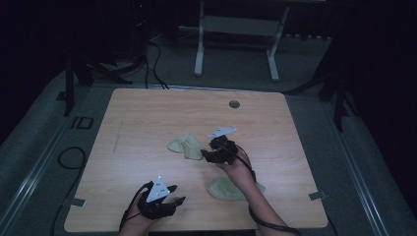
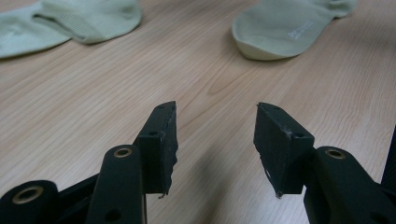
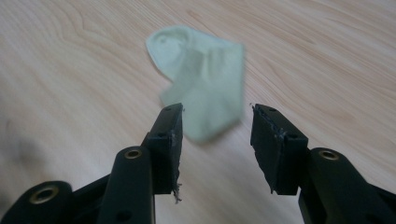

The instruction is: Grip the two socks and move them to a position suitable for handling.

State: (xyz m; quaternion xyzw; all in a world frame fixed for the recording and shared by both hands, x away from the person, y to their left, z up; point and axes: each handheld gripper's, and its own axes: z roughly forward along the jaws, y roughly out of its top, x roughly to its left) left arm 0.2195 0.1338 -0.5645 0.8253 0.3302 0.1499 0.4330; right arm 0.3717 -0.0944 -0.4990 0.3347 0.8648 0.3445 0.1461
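Both tongs are held open with nothing gripped. The right tongs point(image 3: 216, 140) are pointed at a folded sock point(image 3: 201, 79) lying mid-table point(image 1: 137, 123). The left tongs point(image 2: 215, 140) are held near the front edge, a second sock point(image 2: 285, 28) lying ahead.
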